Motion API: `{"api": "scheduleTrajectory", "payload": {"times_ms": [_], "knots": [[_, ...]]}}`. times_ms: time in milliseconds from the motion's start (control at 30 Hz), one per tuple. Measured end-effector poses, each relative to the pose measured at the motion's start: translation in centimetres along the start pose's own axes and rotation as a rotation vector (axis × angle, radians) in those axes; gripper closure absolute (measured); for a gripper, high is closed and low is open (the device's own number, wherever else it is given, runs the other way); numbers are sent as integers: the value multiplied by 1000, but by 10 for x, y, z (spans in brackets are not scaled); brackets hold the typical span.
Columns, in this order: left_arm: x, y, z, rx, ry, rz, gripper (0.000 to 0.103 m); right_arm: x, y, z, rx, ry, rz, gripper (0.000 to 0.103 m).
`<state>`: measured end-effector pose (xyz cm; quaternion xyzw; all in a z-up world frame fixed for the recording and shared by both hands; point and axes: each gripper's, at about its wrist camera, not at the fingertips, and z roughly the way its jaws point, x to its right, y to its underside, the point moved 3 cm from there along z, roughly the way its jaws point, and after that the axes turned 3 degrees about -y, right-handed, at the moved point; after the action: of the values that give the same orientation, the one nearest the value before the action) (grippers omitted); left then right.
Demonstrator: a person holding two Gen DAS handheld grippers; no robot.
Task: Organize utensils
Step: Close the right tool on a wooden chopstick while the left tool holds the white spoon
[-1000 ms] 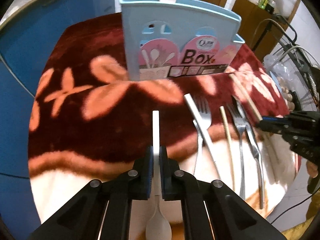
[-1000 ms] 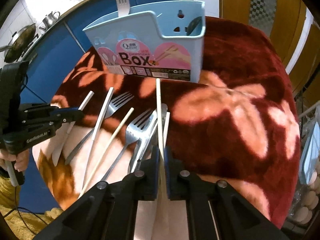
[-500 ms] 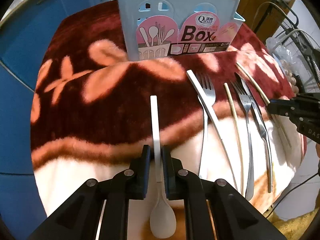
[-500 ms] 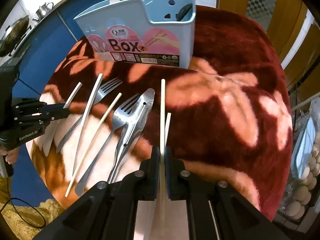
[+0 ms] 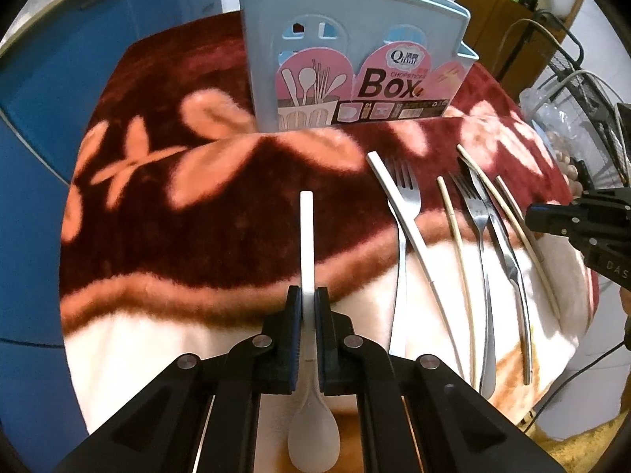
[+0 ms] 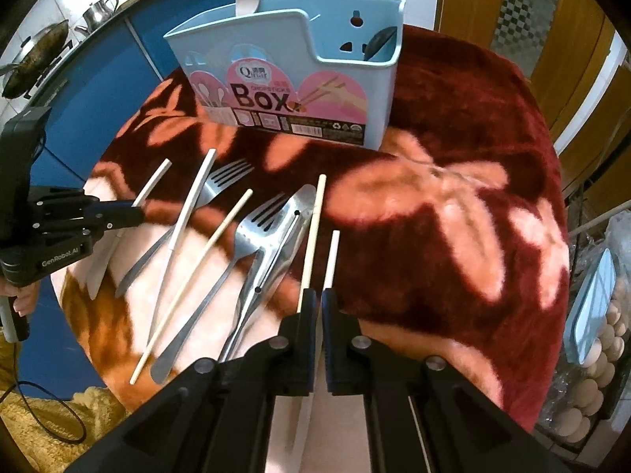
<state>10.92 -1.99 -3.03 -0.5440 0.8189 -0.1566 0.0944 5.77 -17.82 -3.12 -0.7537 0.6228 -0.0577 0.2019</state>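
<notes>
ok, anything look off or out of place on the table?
Nothing spilled or broken. The loose cutlery is jumbled: a white-handled piece lies across a fork, and a second fork overlaps the steel tongs. The two chopsticks by the right gripper sit staggered.

Left gripper: matte black plastic linkage arms, round silver screws at the pivots, blue pads inside the fingertips. Right gripper: same black build, same silver screws. Side body of the left unit carries white "GenRobot.AI" lettering. Bare-skinned hand wraps a grey handle, black cable trailing below.
</notes>
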Motion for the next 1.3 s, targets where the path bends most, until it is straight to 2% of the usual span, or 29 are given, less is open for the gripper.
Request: {"api": "scheduleTrajectory", "payload": {"times_ms": [333,500,700,1300], "knots": [[-3,-5,-7,60,-19,-10,97,-1,0,-1,12,2,-3,99],[-5,-7,-14,134,-13,-27,97,-4,-4,2,12,-10,1,98],[-11,-8,-19,183,-5,-61,97,-4,-12,10,4,-18,24,98],[-9,-12,-16,205,6,-76,97,1,-28,27,-25,-21,21,93]]}}
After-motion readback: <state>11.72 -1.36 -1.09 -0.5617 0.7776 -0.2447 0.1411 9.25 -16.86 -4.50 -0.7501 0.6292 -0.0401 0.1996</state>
